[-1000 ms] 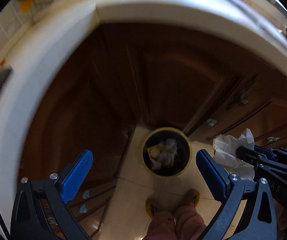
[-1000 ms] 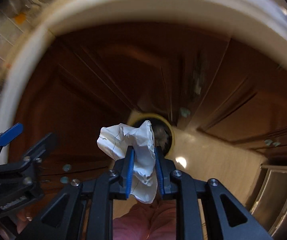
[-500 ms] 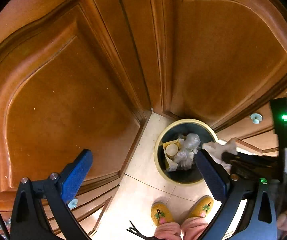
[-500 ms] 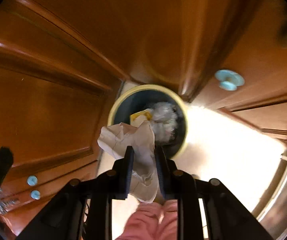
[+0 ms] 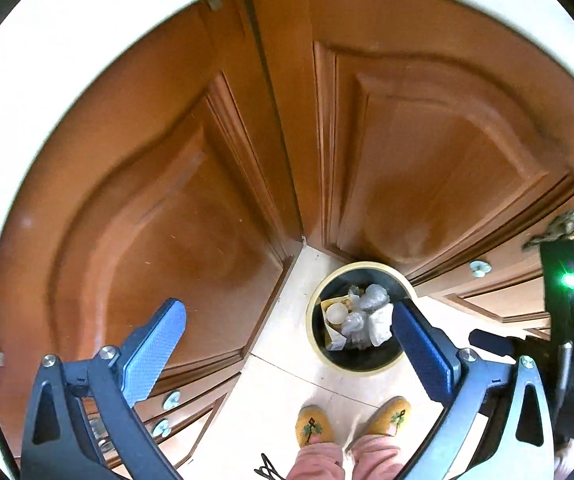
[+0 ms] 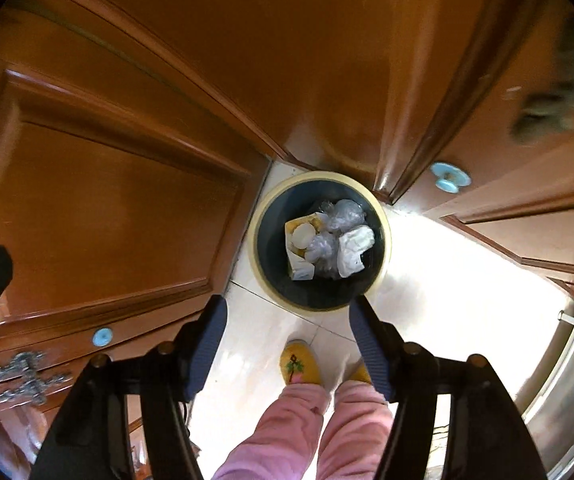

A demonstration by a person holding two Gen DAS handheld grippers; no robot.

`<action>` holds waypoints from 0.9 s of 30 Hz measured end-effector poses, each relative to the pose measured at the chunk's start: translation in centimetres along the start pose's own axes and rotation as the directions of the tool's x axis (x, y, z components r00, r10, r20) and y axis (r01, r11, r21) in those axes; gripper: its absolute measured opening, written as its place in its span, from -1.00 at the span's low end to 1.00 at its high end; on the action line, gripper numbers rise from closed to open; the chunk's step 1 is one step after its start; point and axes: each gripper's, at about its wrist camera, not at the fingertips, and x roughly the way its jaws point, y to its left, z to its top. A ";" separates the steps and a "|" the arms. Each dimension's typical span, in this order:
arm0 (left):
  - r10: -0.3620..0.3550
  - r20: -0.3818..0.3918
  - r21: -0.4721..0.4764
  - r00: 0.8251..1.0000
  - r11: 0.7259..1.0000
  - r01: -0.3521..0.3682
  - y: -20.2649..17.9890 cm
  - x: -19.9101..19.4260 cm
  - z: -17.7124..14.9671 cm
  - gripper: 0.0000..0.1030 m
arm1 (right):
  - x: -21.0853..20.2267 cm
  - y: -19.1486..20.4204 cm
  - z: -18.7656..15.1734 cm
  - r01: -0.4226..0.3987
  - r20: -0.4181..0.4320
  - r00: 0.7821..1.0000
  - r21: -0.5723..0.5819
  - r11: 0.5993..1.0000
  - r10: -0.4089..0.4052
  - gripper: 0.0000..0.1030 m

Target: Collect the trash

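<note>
Glossy orange-brown wooden cabinet doors [image 6: 119, 216] with raised panels meet at an inside corner above a pale tiled floor [image 6: 447, 280]. Round pale-blue knobs [image 6: 449, 176] stud the doors and the drawer fronts [image 5: 191, 396] below. A white bench edge [image 5: 15, 100] curves overhead, and daylight glares off the tiles at right.

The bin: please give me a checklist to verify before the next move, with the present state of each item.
1. Crumpled white paper lies inside the bin: ok.
2. Right tongs empty; the jaws have just been opening and nothing is between them: ok.
3. Left tongs open and empty: ok.
4. Bin upright on the floor, nothing hanging over its rim: ok.
5. Slippers stand clear of the bin: ok.
6. More trash left to collect elsewhere: cannot tell; the counter is hardly in view.
</note>
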 end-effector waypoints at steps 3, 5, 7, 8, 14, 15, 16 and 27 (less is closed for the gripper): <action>-0.020 0.004 -0.006 1.000 1.000 0.020 0.5 -2.7 0.5 0.98 | -3.4 0.1 -1.2 -0.023 0.011 1.000 0.028 0.999 0.022 0.24; -0.062 -0.007 -0.022 0.998 0.998 0.062 0.9 -4.6 0.8 0.98 | -5.8 0.5 -2.0 -0.024 0.023 0.999 0.030 0.999 0.024 0.24; -0.098 -0.024 -0.026 0.995 0.995 0.097 1.3 -6.3 1.1 0.98 | -8.3 0.9 -2.7 -0.027 0.045 0.999 0.019 0.999 0.026 0.24; -0.113 -0.031 -0.023 0.993 0.993 0.112 1.3 -7.6 1.3 0.98 | -9.9 1.2 -3.1 -0.025 0.066 0.998 0.008 1.000 0.025 0.24; -0.170 0.037 0.026 0.985 0.985 0.169 0.9 -15.3 2.8 0.98 | -19.6 2.4 -5.2 0.008 0.214 0.977 -0.033 0.999 -0.001 0.24; -0.180 0.052 0.035 0.982 0.983 0.178 0.7 -16.4 3.2 0.98 | -21.3 2.5 -5.5 0.020 0.244 0.970 -0.026 0.999 -0.013 0.24; -0.192 0.073 0.049 0.979 0.981 0.189 0.5 -18.0 3.6 0.98 | -23.4 2.5 -5.9 0.036 0.285 0.958 -0.012 0.999 -0.031 0.24; -0.289 0.315 0.148 0.904 0.956 0.254 -0.6 -31.6 6.9 0.98 | -40.3 3.5 -9.4 0.118 0.614 0.777 0.077 0.990 -0.140 0.24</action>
